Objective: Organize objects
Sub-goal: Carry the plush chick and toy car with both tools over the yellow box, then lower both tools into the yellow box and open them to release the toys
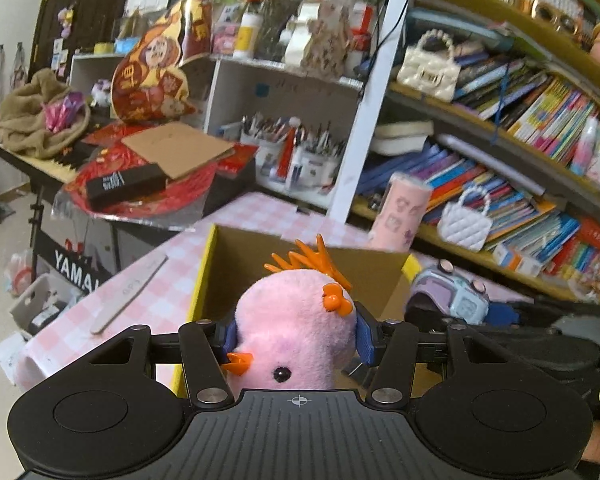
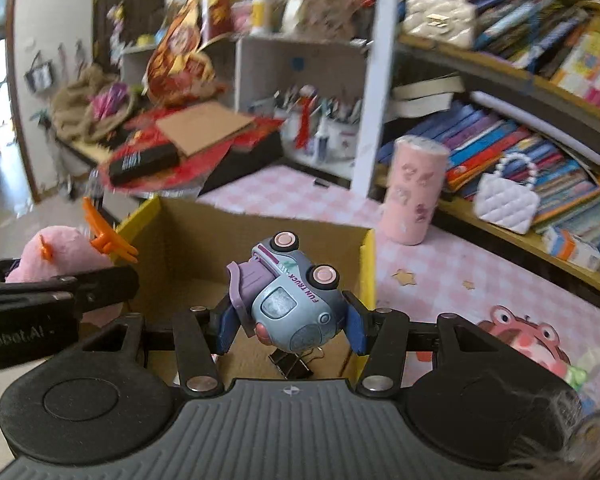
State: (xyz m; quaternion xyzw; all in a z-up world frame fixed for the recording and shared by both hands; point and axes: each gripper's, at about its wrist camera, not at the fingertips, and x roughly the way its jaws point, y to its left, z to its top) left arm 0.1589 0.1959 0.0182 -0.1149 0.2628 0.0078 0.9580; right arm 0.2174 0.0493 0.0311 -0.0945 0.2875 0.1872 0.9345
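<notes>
Pink plush chick (image 1: 296,328) clamped between left gripper (image 1: 296,338) pads, held above cardboard box (image 1: 236,264) opening at its near-left corner. Toy truck (image 2: 290,300) pinched sideways in right gripper (image 2: 292,330), above box near edge. Black binder clip (image 2: 292,362) on box floor. Pink tumbler (image 2: 414,192) upright just beyond box's far-right corner.
</notes>
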